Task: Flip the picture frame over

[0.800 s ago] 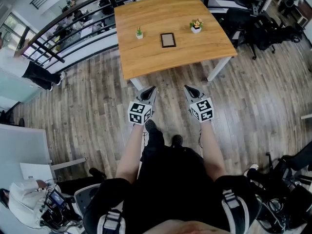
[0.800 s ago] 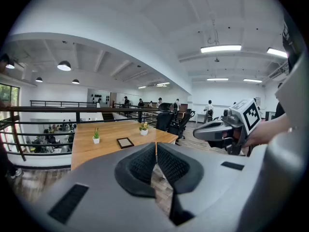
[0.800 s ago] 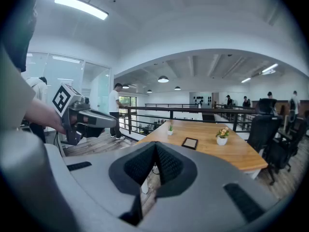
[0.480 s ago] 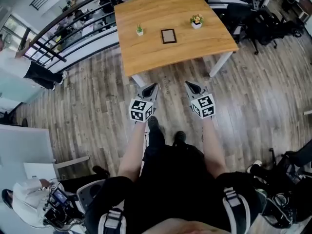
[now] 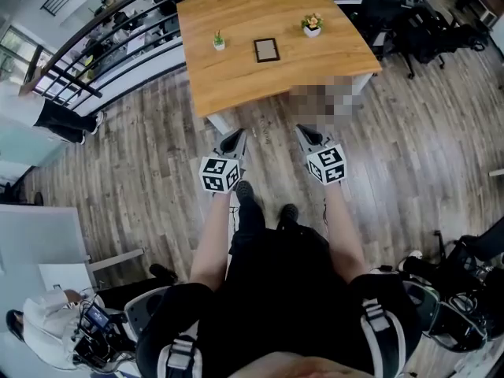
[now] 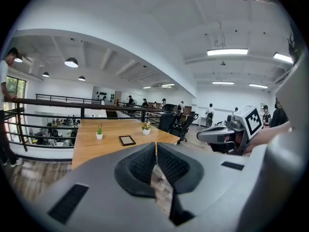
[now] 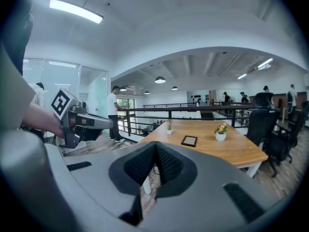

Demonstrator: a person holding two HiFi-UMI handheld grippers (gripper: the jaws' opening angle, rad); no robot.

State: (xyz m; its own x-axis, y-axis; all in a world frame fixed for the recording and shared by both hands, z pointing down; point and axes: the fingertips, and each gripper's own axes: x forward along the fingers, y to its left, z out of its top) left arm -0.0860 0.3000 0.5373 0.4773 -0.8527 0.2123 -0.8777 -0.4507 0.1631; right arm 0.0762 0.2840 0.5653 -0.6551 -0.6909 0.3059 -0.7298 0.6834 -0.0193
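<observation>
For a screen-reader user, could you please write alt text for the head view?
From above: a person on a wood floor holds the left gripper and right gripper, jaws shut and empty, toward a wooden table bearing a picture frame between a green plant and a flowering plant.

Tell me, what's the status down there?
Left claw, right claw both shut, empty. Picture frame flat on table, untouched. Green plant, flowering plant flank it, apart.
</observation>
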